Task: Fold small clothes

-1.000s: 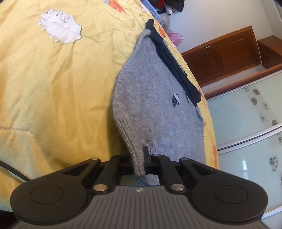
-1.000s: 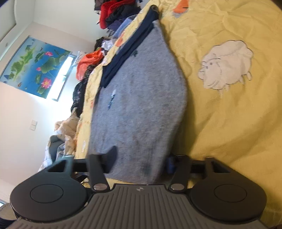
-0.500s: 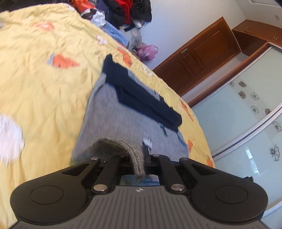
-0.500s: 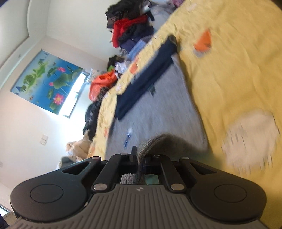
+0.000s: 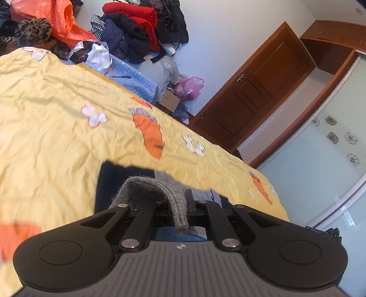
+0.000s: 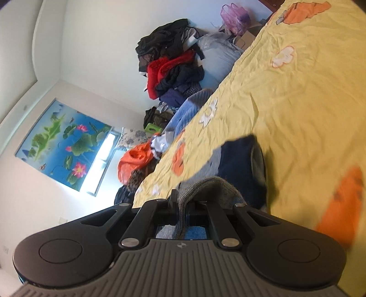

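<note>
A small grey knit garment [image 5: 157, 189] with a dark navy band [image 5: 107, 182] lies on a yellow bedspread [image 5: 57, 128]. My left gripper [image 5: 183, 205] is shut on the grey ribbed hem, which arches over its fingers. In the right wrist view my right gripper [image 6: 180, 205] is shut on the same grey garment [image 6: 212, 185], whose hem loops up over the jaws. The navy band [image 6: 238, 160] shows just beyond it. Most of the garment is hidden under the grippers.
A heap of red, black and blue clothes [image 5: 137, 29] and an orange plastic bag [image 5: 64, 20] sit past the bed's far edge. A brown wooden door [image 5: 256, 91] and frosted glass wardrobe panels [image 5: 320, 160] stand to the right. A lotus picture [image 6: 64, 146] hangs on the wall.
Both grippers have carried the grey hem forward over the garment toward its navy end. The flat grey body seen before is now mostly covered, and the far clothes heap has come into view.
</note>
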### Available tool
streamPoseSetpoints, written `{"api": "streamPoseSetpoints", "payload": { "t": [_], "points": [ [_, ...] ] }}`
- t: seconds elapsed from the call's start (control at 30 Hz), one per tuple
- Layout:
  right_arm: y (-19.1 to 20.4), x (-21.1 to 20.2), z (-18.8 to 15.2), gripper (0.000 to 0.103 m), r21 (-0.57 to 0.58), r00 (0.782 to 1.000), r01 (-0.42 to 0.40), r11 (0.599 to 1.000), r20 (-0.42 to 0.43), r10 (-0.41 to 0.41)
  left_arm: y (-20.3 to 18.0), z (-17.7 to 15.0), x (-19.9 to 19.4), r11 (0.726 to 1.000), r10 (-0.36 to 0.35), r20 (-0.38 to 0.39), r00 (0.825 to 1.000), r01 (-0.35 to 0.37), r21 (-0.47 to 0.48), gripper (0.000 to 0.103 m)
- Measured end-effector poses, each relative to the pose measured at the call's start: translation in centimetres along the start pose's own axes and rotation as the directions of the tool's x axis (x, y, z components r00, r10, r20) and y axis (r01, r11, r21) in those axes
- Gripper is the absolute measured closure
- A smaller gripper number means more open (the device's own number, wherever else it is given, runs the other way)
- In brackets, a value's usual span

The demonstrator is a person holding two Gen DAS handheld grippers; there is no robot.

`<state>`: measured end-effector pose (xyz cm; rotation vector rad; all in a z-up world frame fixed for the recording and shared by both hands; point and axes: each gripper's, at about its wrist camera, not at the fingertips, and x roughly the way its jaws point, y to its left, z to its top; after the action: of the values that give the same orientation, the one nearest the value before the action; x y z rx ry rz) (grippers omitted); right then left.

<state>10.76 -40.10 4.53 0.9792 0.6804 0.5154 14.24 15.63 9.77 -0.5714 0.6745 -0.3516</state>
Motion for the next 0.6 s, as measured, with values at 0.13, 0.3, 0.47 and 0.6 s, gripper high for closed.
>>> {"api": "streamPoseSetpoints", "payload": {
  "t": [0.13,0.3,0.47,0.6],
  "points": [
    [-2.7,4.6,3.8,0.088,0.048,0.998,0.062,0.997,0.021,-0.063,2.1,2.4,5.4,0.997,0.079,0.019,0.997,-0.078,-0.018,0.098],
    [-6.9,9.3,5.3,0.046,0.152,0.989,0.148,0.977,-0.018,-0.146,6.4,2.7,9.1,0.982,0.111,-0.019,0.994,-0.113,-0.153,0.079],
    [-5.6,6.9,3.5,0.030,0.068,0.990,0.129,0.989,0.046,-0.132,7.1,1.7,4.8,0.983,0.114,0.092,0.989,-0.098,-0.158,0.004],
    [-4.0,2.7,1.2,0.030,-0.020,0.982,0.180,0.983,0.057,-0.179,7.0,-1.0,-0.6,0.969,0.194,0.140,0.971,-0.167,-0.183,0.004]
  ]
}}
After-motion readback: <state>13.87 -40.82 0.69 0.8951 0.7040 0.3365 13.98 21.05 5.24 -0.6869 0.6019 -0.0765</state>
